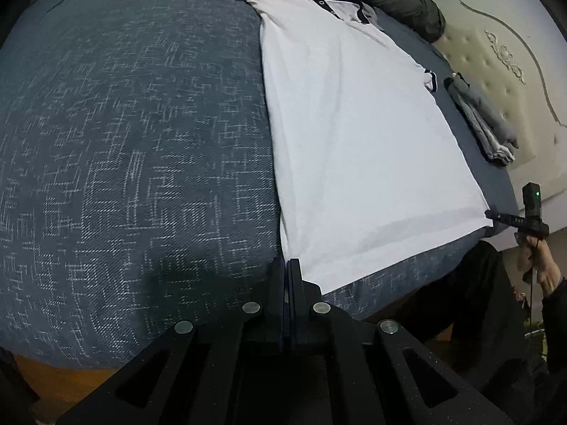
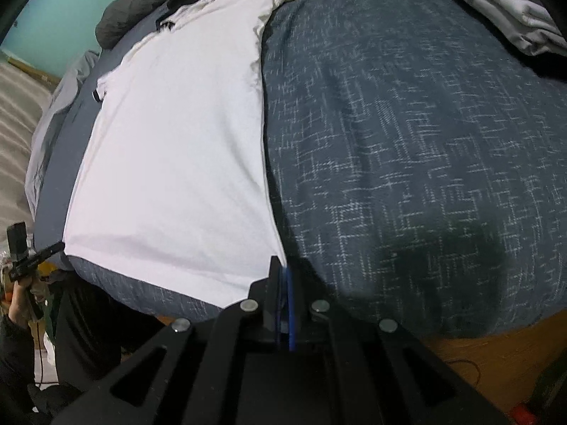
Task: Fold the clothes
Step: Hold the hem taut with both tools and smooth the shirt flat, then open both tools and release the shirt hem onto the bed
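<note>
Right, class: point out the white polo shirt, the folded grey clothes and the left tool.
white polo shirt (image 1: pixel 354 134), left wrist view, middle of its body.
folded grey clothes (image 1: pixel 485 117), left wrist view, top of the pile.
left tool (image 1: pixel 287 265), left wrist view, its closed fingertips.

A home bedroom — bed (image 1: pixel 124 141), tufted headboard (image 1: pixel 496 81).

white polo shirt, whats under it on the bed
The white polo shirt lies flat on the blue patterned bedspread, which shows all around it. Whatever is beneath its body is covered; nothing bulges through.
</note>
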